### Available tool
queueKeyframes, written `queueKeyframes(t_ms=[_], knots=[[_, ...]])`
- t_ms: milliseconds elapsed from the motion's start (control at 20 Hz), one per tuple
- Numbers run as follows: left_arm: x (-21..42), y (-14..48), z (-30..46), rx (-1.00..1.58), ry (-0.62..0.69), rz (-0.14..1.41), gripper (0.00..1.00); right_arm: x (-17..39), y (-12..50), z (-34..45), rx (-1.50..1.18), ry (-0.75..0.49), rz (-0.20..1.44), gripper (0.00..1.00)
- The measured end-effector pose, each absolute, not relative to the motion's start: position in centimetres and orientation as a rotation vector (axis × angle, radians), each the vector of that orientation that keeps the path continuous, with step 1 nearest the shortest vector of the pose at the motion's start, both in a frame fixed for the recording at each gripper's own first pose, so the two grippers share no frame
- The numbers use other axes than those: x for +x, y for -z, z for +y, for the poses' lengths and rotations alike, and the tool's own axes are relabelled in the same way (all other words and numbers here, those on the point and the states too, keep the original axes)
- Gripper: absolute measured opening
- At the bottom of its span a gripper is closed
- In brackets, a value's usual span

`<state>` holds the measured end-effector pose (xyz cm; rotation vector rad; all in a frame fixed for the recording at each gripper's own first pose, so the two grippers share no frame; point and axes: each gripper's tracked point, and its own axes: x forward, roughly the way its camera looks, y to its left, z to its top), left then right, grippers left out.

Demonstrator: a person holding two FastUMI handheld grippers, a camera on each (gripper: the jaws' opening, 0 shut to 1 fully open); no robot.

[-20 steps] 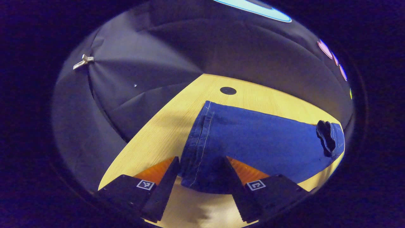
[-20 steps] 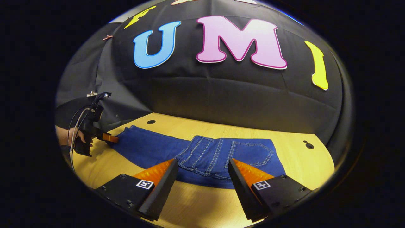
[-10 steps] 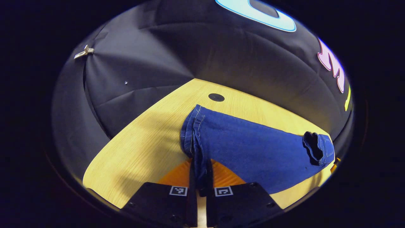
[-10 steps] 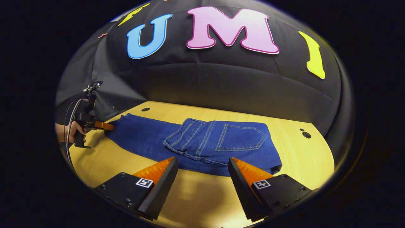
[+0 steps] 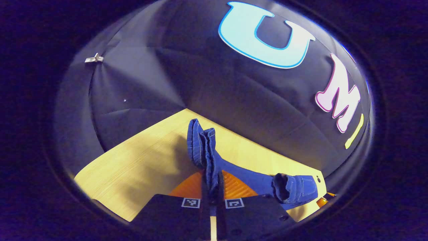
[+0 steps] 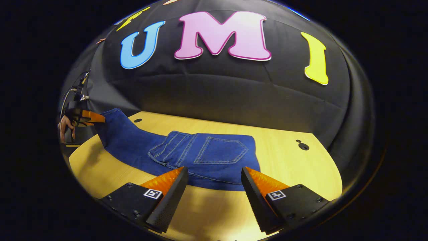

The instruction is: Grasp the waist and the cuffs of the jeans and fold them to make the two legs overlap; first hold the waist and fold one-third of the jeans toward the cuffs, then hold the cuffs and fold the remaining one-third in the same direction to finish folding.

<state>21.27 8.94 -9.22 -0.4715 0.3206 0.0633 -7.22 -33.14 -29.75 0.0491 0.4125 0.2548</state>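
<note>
Over the wooden tabletop [image 6: 294,167], the left tool [image 5: 211,187] pinches the jeans' cuffs [image 5: 200,144], lifted; the right tool [image 6: 214,187] hangs spread near the folded waist [image 6: 207,154].

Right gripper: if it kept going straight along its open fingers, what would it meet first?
Most likely the folded waist part of the jeans lying on the table, just ahead of the right gripper; depth is uncertain.

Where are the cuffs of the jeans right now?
The cuffs are clamped in the left gripper, lifted above the table's left end in the right gripper view.
</note>
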Motion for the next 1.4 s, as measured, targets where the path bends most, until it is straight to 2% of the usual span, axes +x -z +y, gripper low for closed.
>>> queueKeyframes(t_ms=[50,300,450,650,850,1000,1200,1250,1300,1350,1400], knots=[[21.5,7.9,6.7,-0.481,-0.025,0.309,0.12,-7.1,29.4,-34.0,0.047,-0.243,0.405,0.98],[22.5,0.2,-9.0,-0.494,0.197,0.254,0.12,-7.0,28.5,-39.4,0.023,-0.175,0.386,0.98],[22.6,-0.9,-18.7,-0.476,0.327,0.263,0.12,-7.2,28.2,-42.8,0.033,-0.125,0.385,0.98],[23.5,3.2,-29.9,-0.45,0.429,0.366,0.12,-8.1,28.6,-47.8,0.031,-0.047,0.396,0.97],[25.2,9.6,-34.7,-0.457,0.391,0.512,0.12,-9.6,29.5,-51.9,0.033,0.033,0.407,0.97],[25.0,12.1,-35.8,-0.473,0.35,0.559,0.15,-11.0,30.4,-53.1,0.053,0.062,0.426,0.98],[24.9,13.2,-35.9,-0.488,0.345,0.561,0.33,-12.7,30.9,-52.7,0.048,0.067,0.436,0.98],[24.9,13.6,-35.7,-0.466,0.34,0.563,0.51,-13.1,30.7,-52.5,0.048,0.071,0.433,0.98],[24.2,13.4,-35.4,-0.449,0.35,0.558,0.46,-13.5,30.3,-52.2,0.054,0.068,0.43,0.97],[23.7,12.8,-35.4,-0.44,0.36,0.551,0.67,-13.9,29.9,-51.8,0.063,0.067,0.428,0.97],[23.2,12.1,-35.4,-0.441,0.366,0.536,0.68,-14.4,29.2,-51.6,0.07,0.065,0.42,0.97]])
